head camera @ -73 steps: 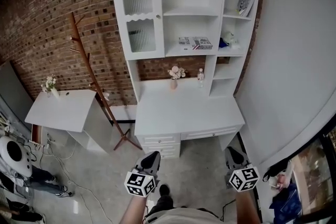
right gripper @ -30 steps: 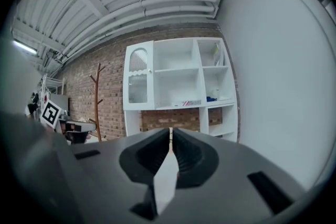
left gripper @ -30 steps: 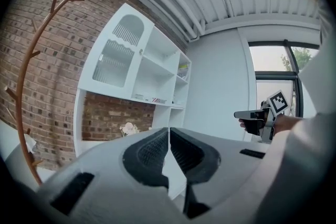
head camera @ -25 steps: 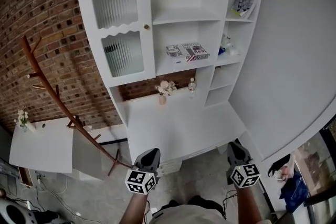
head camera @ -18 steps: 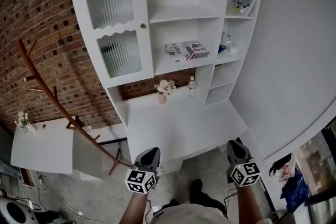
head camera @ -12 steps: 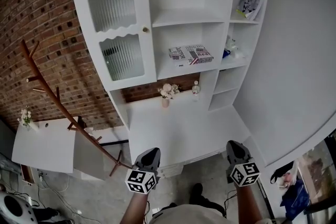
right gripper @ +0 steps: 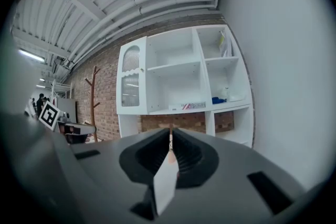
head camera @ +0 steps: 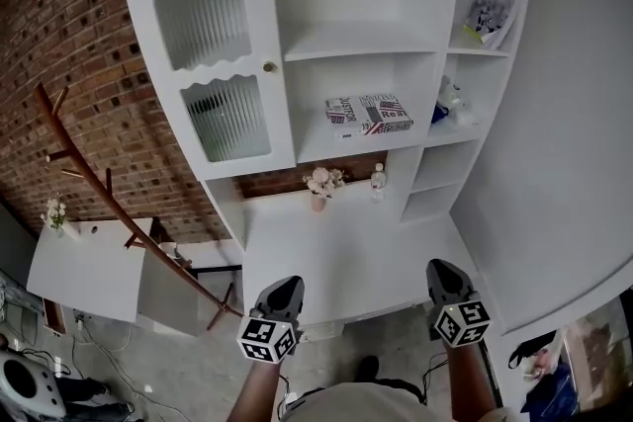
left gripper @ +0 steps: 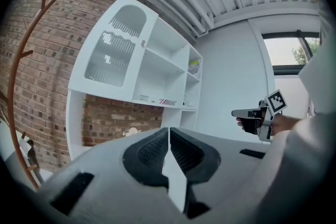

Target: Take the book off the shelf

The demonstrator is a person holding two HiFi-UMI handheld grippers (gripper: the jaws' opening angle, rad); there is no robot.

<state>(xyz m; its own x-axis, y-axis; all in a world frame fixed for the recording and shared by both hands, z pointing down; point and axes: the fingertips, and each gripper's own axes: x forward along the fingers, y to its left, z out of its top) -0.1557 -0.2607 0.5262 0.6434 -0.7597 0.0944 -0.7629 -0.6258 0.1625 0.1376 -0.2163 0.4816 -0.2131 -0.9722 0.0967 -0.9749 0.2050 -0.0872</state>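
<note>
A flat book [head camera: 368, 114] with a striped cover lies on the middle shelf of a white hutch [head camera: 297, 5] above the desk top [head camera: 346, 252]. It also shows small and far off in the left gripper view, book [left gripper: 167, 103], and in the right gripper view, book [right gripper: 193, 106]. My left gripper [head camera: 287, 289] and right gripper [head camera: 438, 271] hang low in front of the desk edge, far below the book. In both, the jaws are pressed together with nothing between them: left gripper [left gripper: 169, 136], right gripper [right gripper: 171, 139].
A second book [head camera: 492, 7] leans upright in the top right compartment. Small blue and white items [head camera: 447, 99] sit one compartment lower. A flower vase [head camera: 321, 183] and a small bottle [head camera: 378, 181] stand on the desk's back. A wooden coat rack [head camera: 109, 203] and a white side table [head camera: 89, 267] are at left.
The hutch has grown larger and nearer in the head view as the person came up to the desk. Both grippers stay low and shut.
</note>
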